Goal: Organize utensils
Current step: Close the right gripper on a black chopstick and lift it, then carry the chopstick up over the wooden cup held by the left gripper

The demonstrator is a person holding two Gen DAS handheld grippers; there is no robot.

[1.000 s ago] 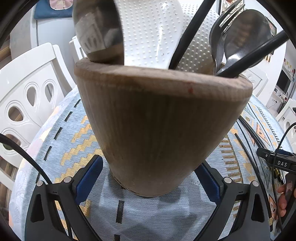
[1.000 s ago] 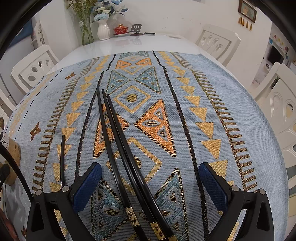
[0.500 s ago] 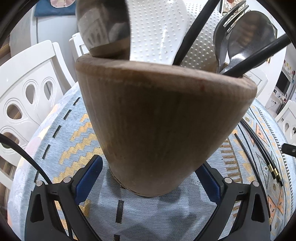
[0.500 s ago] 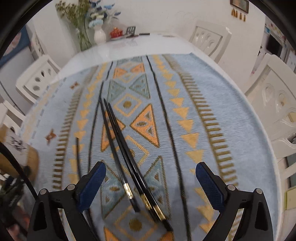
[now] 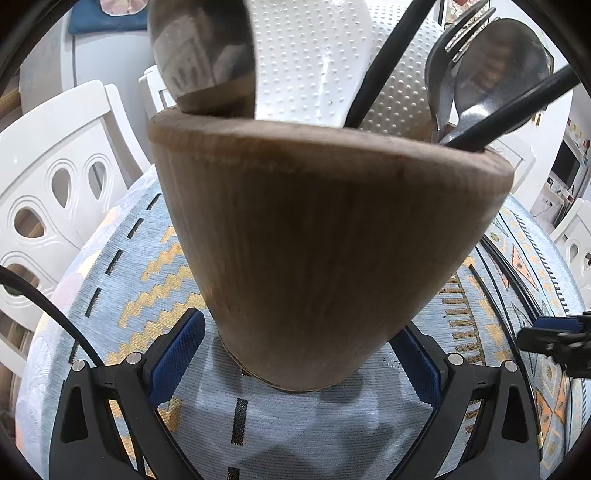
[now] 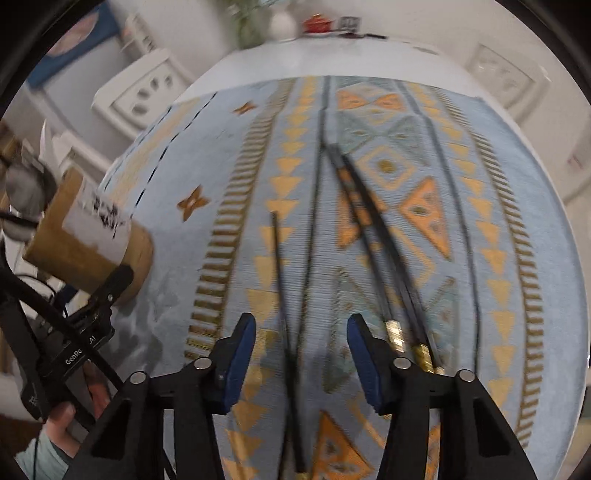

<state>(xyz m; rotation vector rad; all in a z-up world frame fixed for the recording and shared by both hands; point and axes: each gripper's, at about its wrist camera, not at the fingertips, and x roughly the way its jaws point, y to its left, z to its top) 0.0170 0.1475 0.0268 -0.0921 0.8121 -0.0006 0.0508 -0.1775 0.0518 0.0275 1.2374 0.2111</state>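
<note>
The holder, between the left gripper pads, already has spoons, fork and chopsticks. Right gripper, half-open and empty, has just been closing; several chopsticks lie right of the holder.

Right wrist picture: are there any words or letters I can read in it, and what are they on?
"GenRo" then a gap, then "AI": white letters on the black body of the left gripper; a cable hides the middle.
Black marks on the white label of the wooden utensil holder: too blurred to read.
Small frame on the far shelf: too small and blurred to read.
</note>
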